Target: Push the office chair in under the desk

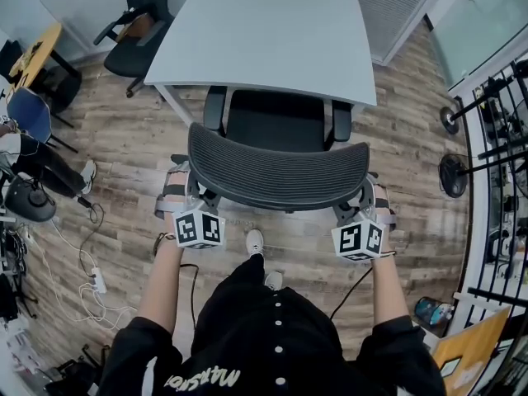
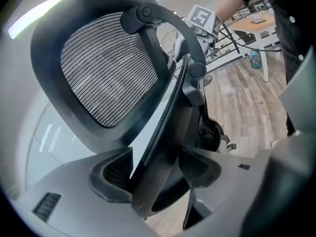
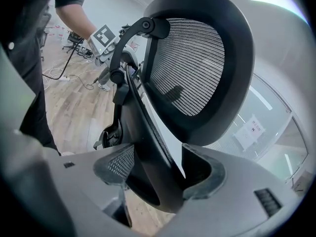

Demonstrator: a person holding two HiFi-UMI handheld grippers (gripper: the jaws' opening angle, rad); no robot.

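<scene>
A black office chair with a mesh back (image 1: 276,176) stands at the pale grey desk (image 1: 264,31); its seat (image 1: 276,118) lies partly under the desk's front edge. My left gripper (image 1: 195,205) holds the left end of the chair back, and my right gripper (image 1: 364,211) holds the right end. In the left gripper view the back's black frame (image 2: 163,132) fills the gap of the left gripper (image 2: 155,174), both pads against it. The right gripper (image 3: 160,174) grips the frame (image 3: 148,142) the same way.
A second black chair (image 1: 140,23), a yellow table (image 1: 37,52) and a blue chair (image 1: 31,114) stand at the back left. Cables and a power strip (image 1: 95,280) lie on the wood floor at left. Round-based stands (image 1: 452,176) and a metal rack (image 1: 503,180) line the right side.
</scene>
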